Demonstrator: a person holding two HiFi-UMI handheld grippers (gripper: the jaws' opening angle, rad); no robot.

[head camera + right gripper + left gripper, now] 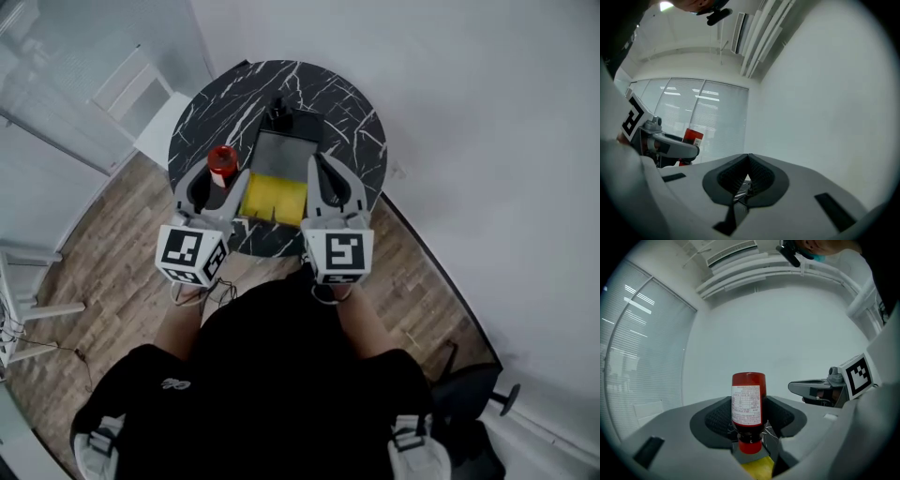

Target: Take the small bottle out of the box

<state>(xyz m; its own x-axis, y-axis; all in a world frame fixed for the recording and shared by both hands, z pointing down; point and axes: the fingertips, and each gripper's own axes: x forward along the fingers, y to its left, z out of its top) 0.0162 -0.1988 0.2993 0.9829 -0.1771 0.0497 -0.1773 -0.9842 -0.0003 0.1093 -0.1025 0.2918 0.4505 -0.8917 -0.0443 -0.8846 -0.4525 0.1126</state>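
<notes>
My left gripper (216,176) is shut on the small red bottle (222,163), holding it above the table to the left of the box (279,155). In the left gripper view the small bottle (748,401) sits between the jaws with its white label facing me and its red cap pointing down. The box is grey with a yellow inside (274,200), and lies between the two grippers. My right gripper (315,165) hovers over the box's right edge, jaws shut with nothing between them. In the right gripper view its pads (739,174) meet, and the bottle (692,136) shows at the left.
The box lies on a round black marble table (225,108) with white veins. A black object (298,121) sits at the far end of the box. A white wall curves behind the table, and wooden floor (112,244) lies to the left.
</notes>
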